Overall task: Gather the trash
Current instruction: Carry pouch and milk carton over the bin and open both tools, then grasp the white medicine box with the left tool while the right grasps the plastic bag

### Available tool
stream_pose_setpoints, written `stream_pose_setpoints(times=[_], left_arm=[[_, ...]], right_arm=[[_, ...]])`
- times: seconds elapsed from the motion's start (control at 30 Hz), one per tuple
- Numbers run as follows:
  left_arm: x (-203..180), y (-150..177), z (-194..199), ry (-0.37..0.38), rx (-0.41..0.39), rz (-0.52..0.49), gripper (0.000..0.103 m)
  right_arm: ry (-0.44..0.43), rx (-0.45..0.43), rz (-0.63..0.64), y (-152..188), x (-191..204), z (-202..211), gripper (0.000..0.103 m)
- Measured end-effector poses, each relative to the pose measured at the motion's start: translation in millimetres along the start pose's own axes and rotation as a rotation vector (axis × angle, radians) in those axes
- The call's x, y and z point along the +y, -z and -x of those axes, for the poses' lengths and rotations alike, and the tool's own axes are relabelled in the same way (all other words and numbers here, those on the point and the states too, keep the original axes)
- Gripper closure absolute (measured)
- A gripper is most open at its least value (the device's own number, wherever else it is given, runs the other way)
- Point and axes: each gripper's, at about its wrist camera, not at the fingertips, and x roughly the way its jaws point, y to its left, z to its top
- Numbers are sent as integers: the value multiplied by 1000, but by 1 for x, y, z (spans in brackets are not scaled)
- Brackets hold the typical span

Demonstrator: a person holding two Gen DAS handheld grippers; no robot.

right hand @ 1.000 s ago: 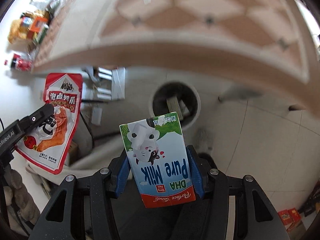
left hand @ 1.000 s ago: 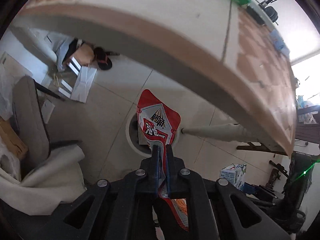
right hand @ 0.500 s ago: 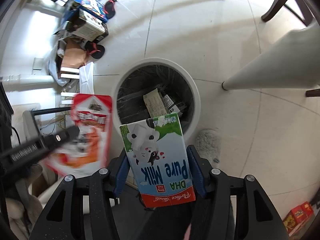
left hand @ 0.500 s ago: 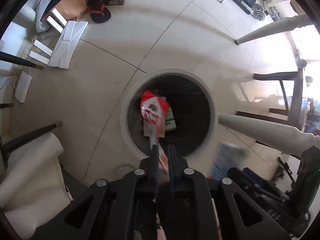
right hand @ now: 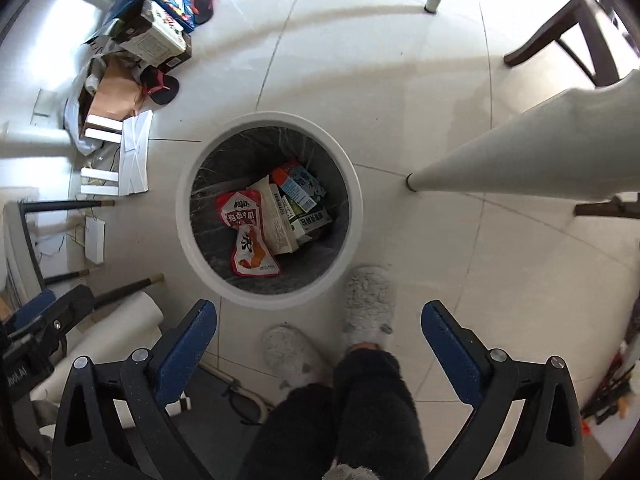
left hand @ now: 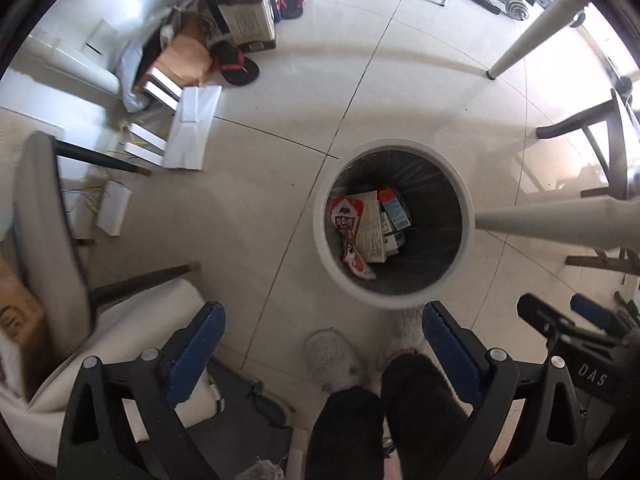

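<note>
A round white-rimmed bin (left hand: 320, 236) (right hand: 182, 208) with a dark liner stands on the tiled floor below both grippers. Inside it lie a red snack pouch (left hand: 348, 216) (right hand: 240, 216), a blue and white milk carton (left hand: 394, 210) (right hand: 300, 186) and other flattened cartons. My left gripper (left hand: 320, 312) points straight down beside the bin's near rim. Its jaws are opening wide and nothing is between them. My right gripper (right hand: 318, 308) hangs over the near rim, its jaws also opening, with nothing between them.
A white table leg (left hand: 560, 224) (right hand: 520, 152) slants in beside the bin. A person's dark trouser legs and grey slippers (right hand: 368, 300) stand at the bin's near side. A padded chair (left hand: 48, 216) is at the left. Boxes, paper and sandals (left hand: 240, 20) litter the far floor.
Both grippers dropped from table height to just above the bin and opened. The snack pouch left the left gripper and the milk carton left the right; both now lie in the bin.
</note>
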Motion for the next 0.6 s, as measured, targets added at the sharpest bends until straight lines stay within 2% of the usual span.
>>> stream_pose_setpoints(times=[0.33, 0.6], left_arm=[[4, 31, 110, 15, -38, 3, 2], [-2, 48, 210, 16, -113, -23, 2]], right_arm=[[17, -82, 31, 46, 10, 133, 0], [-31, -131, 30, 76, 10, 251, 0]])
